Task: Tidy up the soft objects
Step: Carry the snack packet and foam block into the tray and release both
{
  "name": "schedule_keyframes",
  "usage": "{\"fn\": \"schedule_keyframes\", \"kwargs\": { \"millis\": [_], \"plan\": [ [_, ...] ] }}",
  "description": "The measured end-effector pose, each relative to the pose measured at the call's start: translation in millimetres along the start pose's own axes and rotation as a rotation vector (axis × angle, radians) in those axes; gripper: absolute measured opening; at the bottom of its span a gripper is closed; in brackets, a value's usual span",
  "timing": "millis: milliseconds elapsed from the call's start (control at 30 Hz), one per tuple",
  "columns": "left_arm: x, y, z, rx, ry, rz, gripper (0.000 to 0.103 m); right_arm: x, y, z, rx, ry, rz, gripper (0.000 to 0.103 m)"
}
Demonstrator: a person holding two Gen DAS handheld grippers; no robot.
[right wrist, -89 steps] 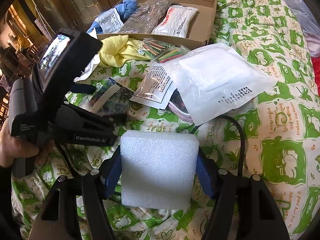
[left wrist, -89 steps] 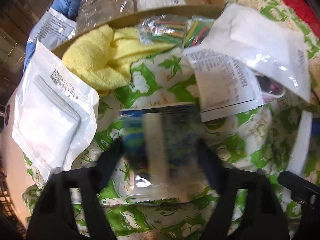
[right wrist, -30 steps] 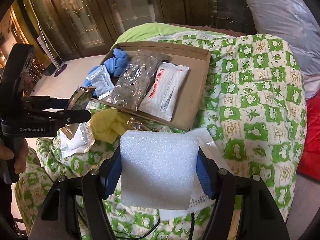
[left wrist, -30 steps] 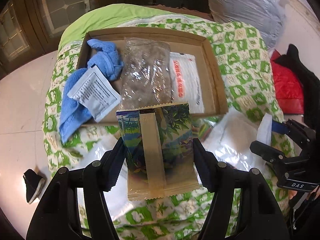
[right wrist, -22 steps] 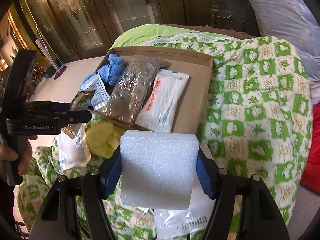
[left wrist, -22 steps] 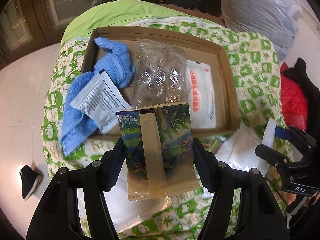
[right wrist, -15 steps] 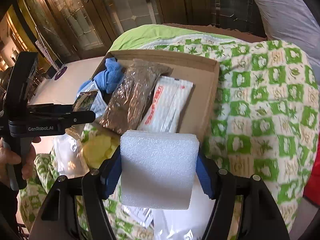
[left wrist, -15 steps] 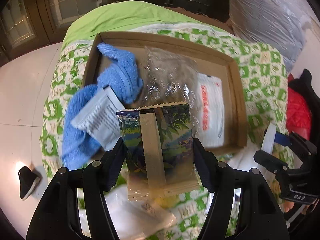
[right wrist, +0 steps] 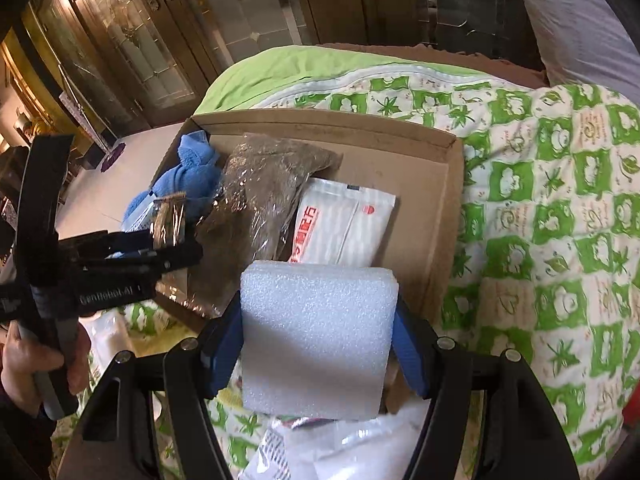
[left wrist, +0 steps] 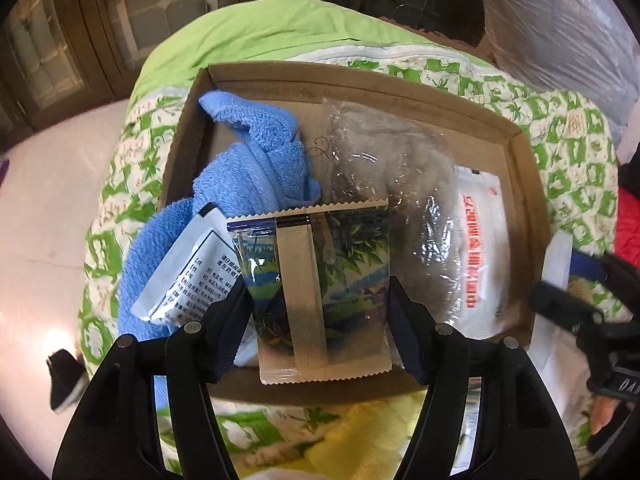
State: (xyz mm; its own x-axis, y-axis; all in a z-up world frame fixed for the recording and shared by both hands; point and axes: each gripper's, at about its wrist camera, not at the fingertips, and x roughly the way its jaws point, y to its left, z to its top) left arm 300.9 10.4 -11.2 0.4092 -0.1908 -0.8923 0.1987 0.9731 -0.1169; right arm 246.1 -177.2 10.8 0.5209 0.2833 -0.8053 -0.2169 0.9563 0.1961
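Note:
My left gripper (left wrist: pixel 318 300) is shut on a foil sachet (left wrist: pixel 320 280) printed with green leaves, held above the near edge of a cardboard tray (left wrist: pixel 360 76). My right gripper (right wrist: pixel 318 332) is shut on a white foam block (right wrist: pixel 316 336), held over the near right corner of the same tray (right wrist: pixel 444 216). In the tray lie a blue towel (left wrist: pixel 248 168), a clear bag of grey stuff (left wrist: pixel 400 168), a white pouch with red print (left wrist: pixel 480 248) and a small white printed sachet (left wrist: pixel 188 276). The left gripper with its sachet shows in the right wrist view (right wrist: pixel 172 236).
The tray sits on a green and white patterned quilt (right wrist: pixel 560 200). A yellow cloth (left wrist: pixel 360 432) and white plastic packets (right wrist: pixel 360 452) lie on the quilt in front of the tray. A red item (left wrist: pixel 628 220) lies at the right. Floor and doors lie beyond.
Both grippers have moved forward toward the tray with their loads; the tray is now closer and larger in both views. Grips are unchanged.

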Motion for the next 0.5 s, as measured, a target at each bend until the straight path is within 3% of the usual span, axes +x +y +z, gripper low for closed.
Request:
{"fn": "schedule_keyframes", "kwargs": {
  "millis": [500],
  "plan": [
    [4,-4,-2,0.025,-0.01,0.01,0.067,31,-3,0,-0.027,-0.009,-0.022,0.069]
  ]
}}
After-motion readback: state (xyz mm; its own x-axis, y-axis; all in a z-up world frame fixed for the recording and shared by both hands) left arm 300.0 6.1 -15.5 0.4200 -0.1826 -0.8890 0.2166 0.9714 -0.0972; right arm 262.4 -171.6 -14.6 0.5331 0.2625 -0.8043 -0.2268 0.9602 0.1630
